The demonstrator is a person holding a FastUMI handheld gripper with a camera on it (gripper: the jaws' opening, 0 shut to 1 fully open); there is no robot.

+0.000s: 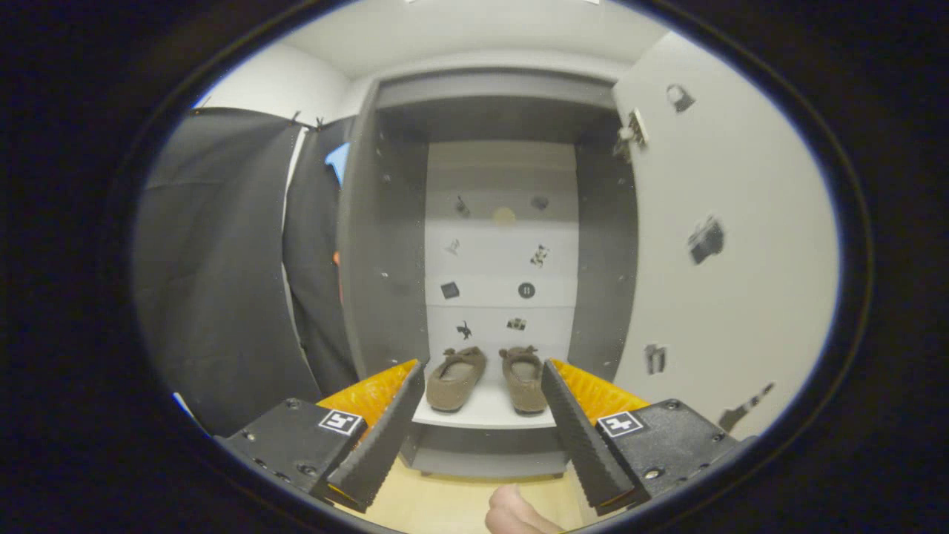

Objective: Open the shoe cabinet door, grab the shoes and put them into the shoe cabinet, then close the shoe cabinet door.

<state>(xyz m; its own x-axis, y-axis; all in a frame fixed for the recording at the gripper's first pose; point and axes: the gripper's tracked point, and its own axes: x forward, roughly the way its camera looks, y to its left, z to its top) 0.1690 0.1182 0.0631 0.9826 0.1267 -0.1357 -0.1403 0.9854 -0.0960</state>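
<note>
Two shoes sit side by side on the lowest shelf of the shoe cabinet, toes outward, beyond the tool. Its fingers stand apart, holding nothing (likely backed off), leaving the open door to close.

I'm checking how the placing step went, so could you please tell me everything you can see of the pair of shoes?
The pair of shoes is brown, soft and suede-like, slipper-shaped, each with a small bow on top. They stand side by side, slightly apart, on the white shelf low inside the open shoe cabinet, bow ends towards the back panel. The hand-held gripper is open in front of them and touches neither.
</note>
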